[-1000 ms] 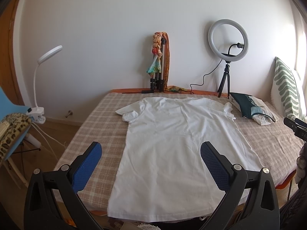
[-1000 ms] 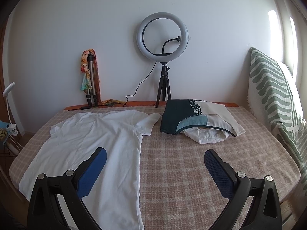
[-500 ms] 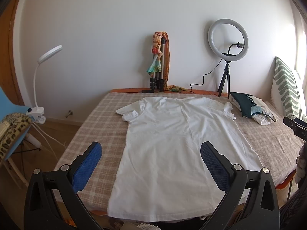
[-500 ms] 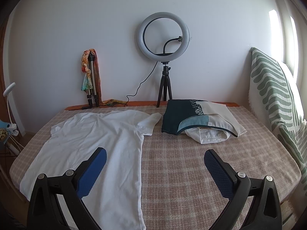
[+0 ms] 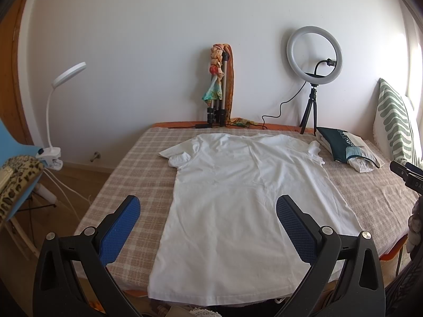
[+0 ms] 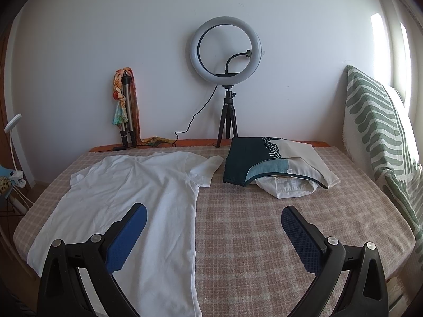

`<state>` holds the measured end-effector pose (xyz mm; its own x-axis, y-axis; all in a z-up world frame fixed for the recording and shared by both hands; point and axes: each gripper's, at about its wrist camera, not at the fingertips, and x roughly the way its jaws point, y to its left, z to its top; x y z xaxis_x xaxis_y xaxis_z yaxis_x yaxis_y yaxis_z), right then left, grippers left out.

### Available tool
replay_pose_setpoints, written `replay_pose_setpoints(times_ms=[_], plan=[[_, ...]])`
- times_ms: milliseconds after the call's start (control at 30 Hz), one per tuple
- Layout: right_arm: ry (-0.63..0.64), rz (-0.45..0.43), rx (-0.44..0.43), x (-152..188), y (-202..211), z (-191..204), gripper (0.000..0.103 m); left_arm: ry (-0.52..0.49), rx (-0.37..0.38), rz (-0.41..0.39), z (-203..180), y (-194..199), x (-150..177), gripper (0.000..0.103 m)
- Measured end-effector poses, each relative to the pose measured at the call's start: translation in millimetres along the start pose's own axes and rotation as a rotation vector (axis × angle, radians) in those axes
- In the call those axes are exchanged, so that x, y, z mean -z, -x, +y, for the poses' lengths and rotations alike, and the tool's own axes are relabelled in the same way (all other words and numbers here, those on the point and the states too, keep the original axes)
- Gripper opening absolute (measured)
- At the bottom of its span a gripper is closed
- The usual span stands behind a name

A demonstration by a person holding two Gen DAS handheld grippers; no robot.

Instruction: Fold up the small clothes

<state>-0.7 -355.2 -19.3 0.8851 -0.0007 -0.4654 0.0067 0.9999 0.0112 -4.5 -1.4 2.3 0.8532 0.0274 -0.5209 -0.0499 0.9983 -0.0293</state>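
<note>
A white T-shirt [image 5: 246, 198] lies flat and spread out on the checked tablecloth [image 5: 132, 174], collar toward the wall, hem at the near edge. It also shows in the right wrist view [image 6: 132, 206]. My left gripper [image 5: 207, 208] is open and empty, held above the shirt's lower half. My right gripper [image 6: 212, 216] is open and empty, above the shirt's right edge and the bare cloth [image 6: 264, 224]. Part of the right gripper shows at the right edge of the left wrist view [image 5: 407, 174].
A pile of folded clothes [image 6: 275, 169] lies at the back right. A ring light on a tripod [image 6: 227, 79] and a folded tripod with a scarf [image 6: 125, 111] stand by the wall. A green-striped cushion [image 6: 378, 132] is at right. A clip lamp [image 5: 56, 111] and blue chair [image 5: 18, 163] stand left.
Both grippers have shifted very slightly; the view in each is almost the same. The shirt has not moved.
</note>
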Motion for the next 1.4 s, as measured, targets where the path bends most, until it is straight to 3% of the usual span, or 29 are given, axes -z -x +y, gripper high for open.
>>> replay_pose_setpoints(times_ms=[933, 1233, 1400], plan=[[-0.001, 0.015, -0.008, -3.9, -4.2, 10.8, 0.103, 0.008, 0.004, 0.019, 8.8, -4.6, 6.3, 0.102], [0.047, 0.033, -0.114, -29.9, -13.3, 42.4, 0.103, 0.089, 0.077, 0.089, 42.0, -20.8, 25.5, 0.102], [0.129, 0.008, -0.196, -47.3, -18.8, 80.2, 0.103, 0.138, 0.084, 0.152, 61.8, -29.5, 42.4, 0.091]])
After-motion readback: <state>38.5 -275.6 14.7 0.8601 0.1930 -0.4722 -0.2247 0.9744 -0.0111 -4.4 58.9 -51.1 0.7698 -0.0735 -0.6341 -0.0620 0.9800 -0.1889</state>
